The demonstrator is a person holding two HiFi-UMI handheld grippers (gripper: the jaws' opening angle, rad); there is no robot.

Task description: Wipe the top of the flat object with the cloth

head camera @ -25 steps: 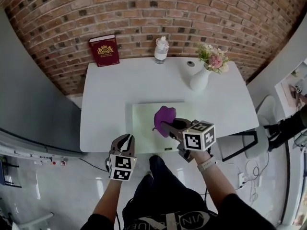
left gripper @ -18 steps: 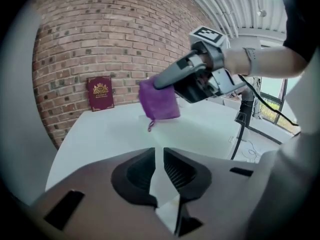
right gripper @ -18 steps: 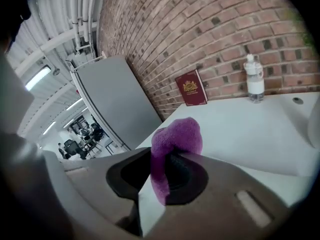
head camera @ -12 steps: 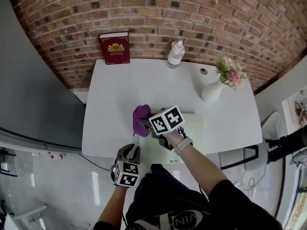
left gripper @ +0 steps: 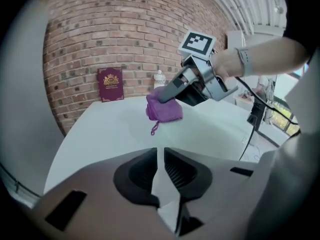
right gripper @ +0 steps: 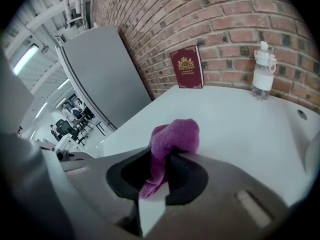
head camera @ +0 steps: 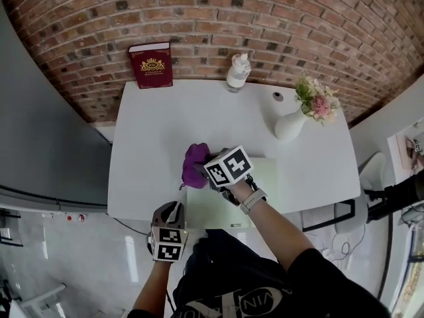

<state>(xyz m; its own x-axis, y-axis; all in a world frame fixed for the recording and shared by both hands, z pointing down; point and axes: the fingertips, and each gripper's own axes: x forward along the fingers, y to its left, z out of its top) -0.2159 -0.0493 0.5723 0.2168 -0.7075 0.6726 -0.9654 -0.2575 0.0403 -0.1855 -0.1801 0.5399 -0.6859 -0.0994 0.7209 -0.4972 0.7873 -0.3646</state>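
A pale green flat mat (head camera: 262, 191) lies on the white table (head camera: 152, 144) near its front edge. My right gripper (head camera: 202, 171) is shut on a purple cloth (head camera: 195, 164), which rests at the mat's far left corner and partly over the bare table. In the right gripper view the cloth (right gripper: 175, 139) is pinched between the jaws and bulges out in front. My left gripper (head camera: 169, 212) hangs off the table's front edge, left of the mat, its jaws nearly together with nothing between them (left gripper: 161, 156). From there the cloth (left gripper: 164, 109) and right gripper (left gripper: 165, 98) show ahead.
A red book (head camera: 151, 65) leans on the brick wall at the back left. A white bottle (head camera: 237, 71) stands at the back middle. A white vase of flowers (head camera: 291, 121) stands at the right, and a small dark spot (head camera: 277, 96) lies behind it.
The right gripper has carried the cloth leftward across the mat, from its middle to its left corner. The left gripper has stayed below the table's front edge.
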